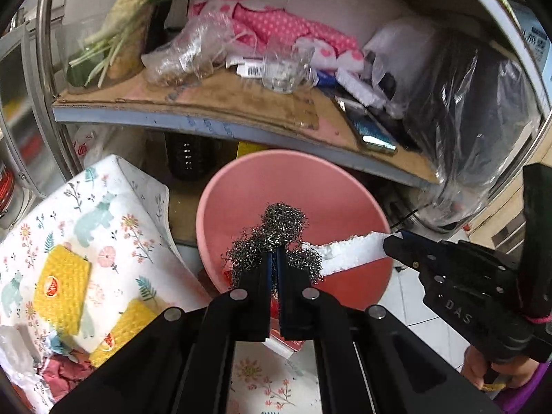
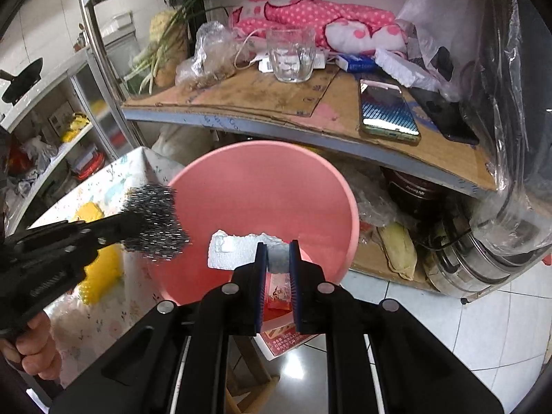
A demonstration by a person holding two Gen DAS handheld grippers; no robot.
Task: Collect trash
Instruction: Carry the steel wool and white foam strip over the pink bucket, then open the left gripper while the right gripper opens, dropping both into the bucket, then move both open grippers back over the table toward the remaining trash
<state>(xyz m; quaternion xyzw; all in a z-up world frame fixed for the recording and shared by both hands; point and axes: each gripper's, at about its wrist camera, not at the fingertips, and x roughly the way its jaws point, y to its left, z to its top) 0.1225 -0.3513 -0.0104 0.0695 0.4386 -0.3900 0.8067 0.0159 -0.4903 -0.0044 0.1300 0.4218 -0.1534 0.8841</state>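
over the pink basin (image 1: 241,186), left gripper (image 1: 275,262) pinches steel wool (image 1: 283,220), right gripper (image 2: 277,258) clamps foam (image 2: 238,246)

1. Bucket (image 2: 262,186): on the floor, below the shelf (image 2: 276,127), right of the desk (image 2: 114,186).
2. Steel wool (image 2: 155,222): in the left tool (image 2: 138,220), over the bucket's left rim.
3. Foam piece (image 2: 238,248): in the right tool (image 2: 277,258), above the bucket.
4. Glass (image 2: 291,55) and phone (image 2: 388,110): on the shelf, glass to the left.
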